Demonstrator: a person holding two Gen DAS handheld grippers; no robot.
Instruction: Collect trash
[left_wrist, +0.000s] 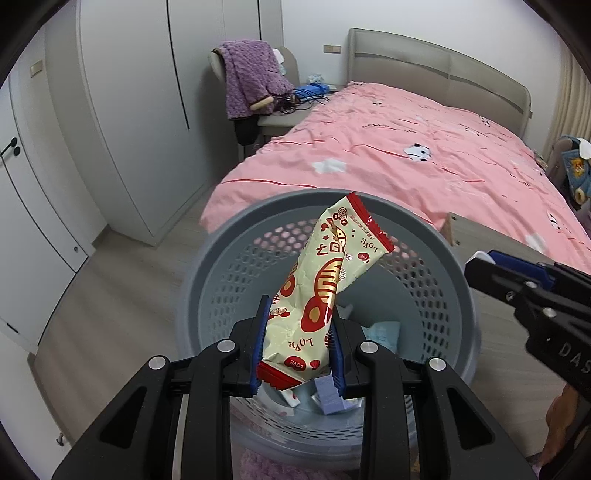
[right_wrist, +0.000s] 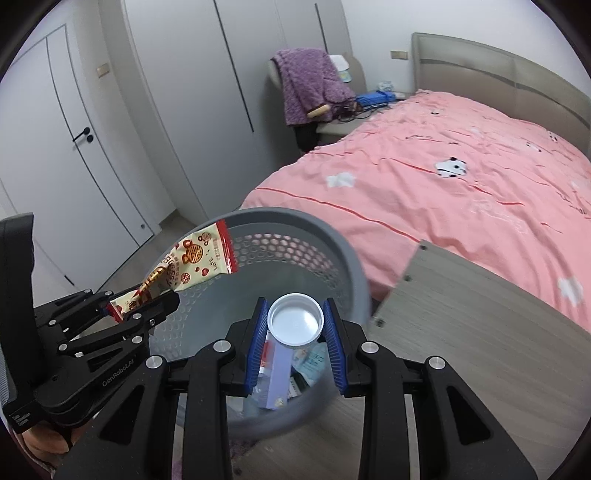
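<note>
The step in hand looks like dropping. The left gripper (left_wrist: 298, 345) is clamped on a crinkled cream-and-red foil snack wrapper (left_wrist: 325, 284), the right gripper (right_wrist: 295, 326) on a round white plastic cap (right_wrist: 295, 320). Both hang over the grey perforated plastic basket (right_wrist: 343, 243). Next, I think, the jaws must part.

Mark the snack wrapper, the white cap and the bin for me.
snack wrapper (left_wrist: 325, 291): left wrist view, on the printed middle of the pack.
white cap (right_wrist: 294, 320): right wrist view, on its hollow inner face.
grey perforated bin (right_wrist: 295, 221): right wrist view, on its far rim.
</note>
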